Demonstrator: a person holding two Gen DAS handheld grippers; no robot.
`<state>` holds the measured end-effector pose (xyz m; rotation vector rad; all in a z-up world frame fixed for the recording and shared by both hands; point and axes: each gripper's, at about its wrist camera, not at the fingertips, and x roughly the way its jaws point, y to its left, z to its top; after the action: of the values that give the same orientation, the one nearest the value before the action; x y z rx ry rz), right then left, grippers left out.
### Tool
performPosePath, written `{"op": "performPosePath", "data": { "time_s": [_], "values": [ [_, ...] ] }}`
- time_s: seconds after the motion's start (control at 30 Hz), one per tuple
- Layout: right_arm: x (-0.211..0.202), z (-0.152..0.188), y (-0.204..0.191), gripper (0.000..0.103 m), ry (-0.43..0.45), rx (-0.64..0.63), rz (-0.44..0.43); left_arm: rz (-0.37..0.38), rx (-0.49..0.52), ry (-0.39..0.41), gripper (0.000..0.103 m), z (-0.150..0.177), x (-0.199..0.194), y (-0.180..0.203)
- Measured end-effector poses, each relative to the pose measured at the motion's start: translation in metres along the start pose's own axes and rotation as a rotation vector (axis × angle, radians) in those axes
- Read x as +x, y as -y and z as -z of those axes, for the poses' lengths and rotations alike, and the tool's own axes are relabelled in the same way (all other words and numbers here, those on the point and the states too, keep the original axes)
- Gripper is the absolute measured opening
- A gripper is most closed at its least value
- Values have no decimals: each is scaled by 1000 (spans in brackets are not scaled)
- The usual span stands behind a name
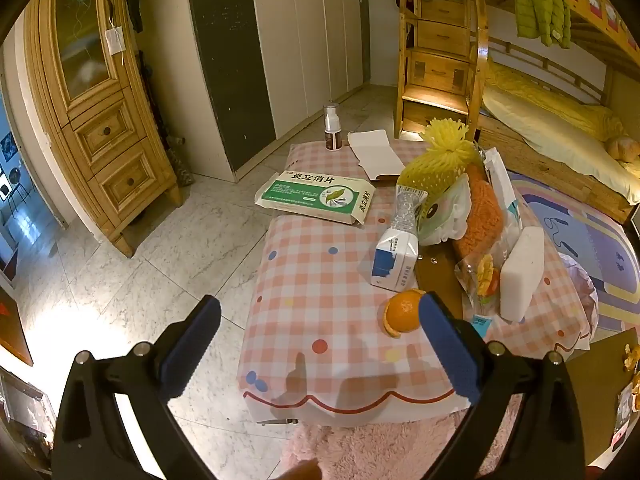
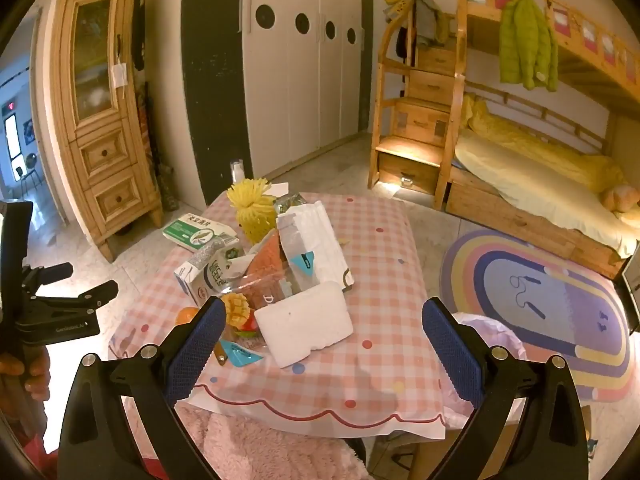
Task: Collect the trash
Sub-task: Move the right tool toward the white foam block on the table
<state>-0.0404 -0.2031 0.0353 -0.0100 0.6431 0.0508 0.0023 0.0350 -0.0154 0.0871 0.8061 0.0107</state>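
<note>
My right hand-held gripper (image 2: pixel 320 344) and left hand-held gripper (image 1: pixel 320 344) hover wide open, empty. Nearest trash: white foam block (image 2: pixel 304 322) and orange peel (image 1: pixel 402 312) on the pink-checked bench (image 2: pixel 380 280). Approach level; straddle one item fully before closing, avoiding the crumpled wrappers behind.
</note>
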Motion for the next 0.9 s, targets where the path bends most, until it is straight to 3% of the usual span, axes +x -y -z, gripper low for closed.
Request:
{"op": "performPosePath", "data": {
  "time_s": [0.9],
  "values": [
    [0, 1, -1, 97, -1, -2, 0, -3, 2, -4, 96, 2, 2, 3]
  ]
}}
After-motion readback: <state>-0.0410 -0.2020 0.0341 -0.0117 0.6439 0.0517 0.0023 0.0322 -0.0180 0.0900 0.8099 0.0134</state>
